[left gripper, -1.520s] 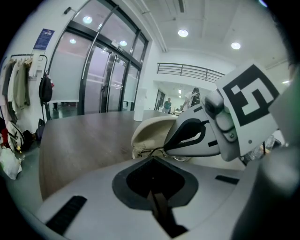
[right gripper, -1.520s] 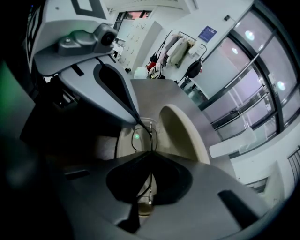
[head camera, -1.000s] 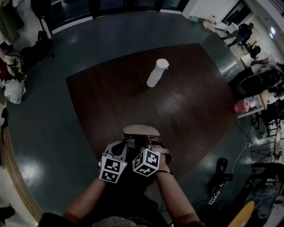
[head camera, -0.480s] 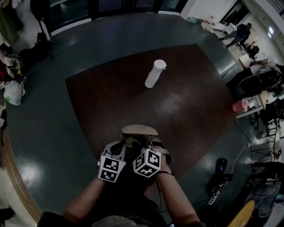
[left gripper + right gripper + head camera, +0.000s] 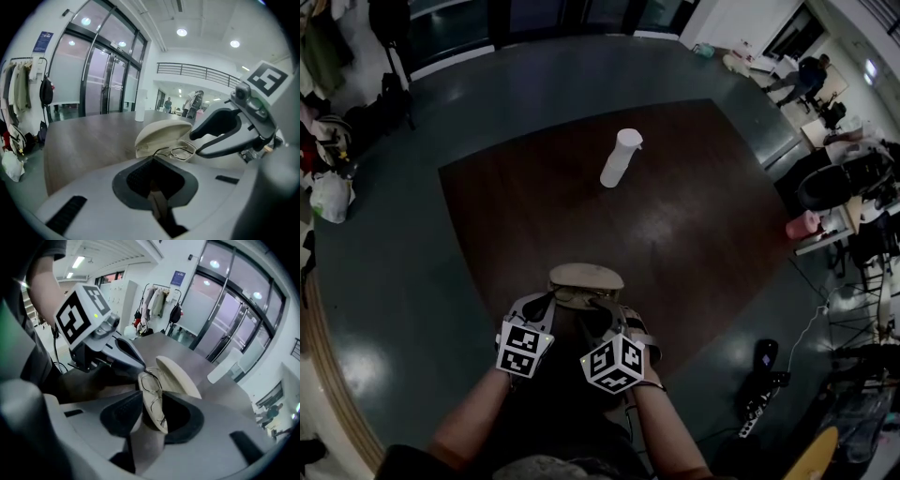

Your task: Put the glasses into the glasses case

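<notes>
A beige glasses case (image 5: 586, 277) lies with its lid up at the near edge of the dark table (image 5: 694, 216). Thin wire-framed glasses (image 5: 180, 152) rest in its tray, also seen in the right gripper view as glasses (image 5: 152, 394) below the lid (image 5: 176, 376). My left gripper (image 5: 555, 302) reaches the case's left end; the left gripper (image 5: 136, 364) has its dark fingers closed to a point on the tray's rim. My right gripper (image 5: 607, 309) hangs just behind the case. Its jaws are opening, the tray's end shows between them, and the pads do not touch it.
A white cylinder (image 5: 619, 157) stands upright at the far middle of the table. Grey-green floor surrounds the table; bags (image 5: 328, 192) and a coat rack are at the left, chairs and cables at the right.
The right gripper's marker cube has drawn back toward me and rolled a little. The left gripper has stayed at the case's end. The case lies where it was.
</notes>
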`<action>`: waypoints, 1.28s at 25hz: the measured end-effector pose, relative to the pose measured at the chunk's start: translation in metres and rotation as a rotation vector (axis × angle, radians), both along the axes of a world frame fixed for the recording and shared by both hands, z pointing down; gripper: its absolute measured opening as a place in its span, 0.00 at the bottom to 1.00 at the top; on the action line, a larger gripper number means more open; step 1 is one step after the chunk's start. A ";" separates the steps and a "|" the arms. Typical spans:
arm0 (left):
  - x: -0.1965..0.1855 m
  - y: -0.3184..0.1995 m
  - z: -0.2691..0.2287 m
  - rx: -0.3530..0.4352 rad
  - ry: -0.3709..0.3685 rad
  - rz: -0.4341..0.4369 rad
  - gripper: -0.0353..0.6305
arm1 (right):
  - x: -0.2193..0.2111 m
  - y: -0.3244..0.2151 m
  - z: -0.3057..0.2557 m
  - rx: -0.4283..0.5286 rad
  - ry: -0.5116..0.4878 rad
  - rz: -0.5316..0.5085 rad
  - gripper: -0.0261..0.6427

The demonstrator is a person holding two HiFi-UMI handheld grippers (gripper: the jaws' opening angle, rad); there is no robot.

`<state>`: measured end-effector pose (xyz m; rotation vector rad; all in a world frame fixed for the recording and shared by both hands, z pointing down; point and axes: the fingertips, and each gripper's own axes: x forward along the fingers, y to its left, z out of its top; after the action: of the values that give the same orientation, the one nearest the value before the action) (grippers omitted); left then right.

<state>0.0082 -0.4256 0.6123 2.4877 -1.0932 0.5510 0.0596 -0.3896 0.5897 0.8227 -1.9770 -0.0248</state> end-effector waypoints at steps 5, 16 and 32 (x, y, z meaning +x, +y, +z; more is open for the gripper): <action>-0.020 0.010 -0.005 0.005 -0.032 -0.074 0.06 | 0.017 0.026 -0.017 0.018 -0.119 0.055 0.19; 0.003 0.087 -0.078 0.098 0.070 -0.196 0.06 | 0.061 0.093 -0.076 0.118 -0.379 0.118 0.19; 0.047 0.204 -0.174 0.271 0.171 -0.256 0.06 | 0.078 0.191 -0.153 0.214 -0.732 0.028 0.13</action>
<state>0.0556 -0.2216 0.4382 2.5022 -1.4693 0.1196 0.1375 -0.1990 0.4371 1.1025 -2.6800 0.0962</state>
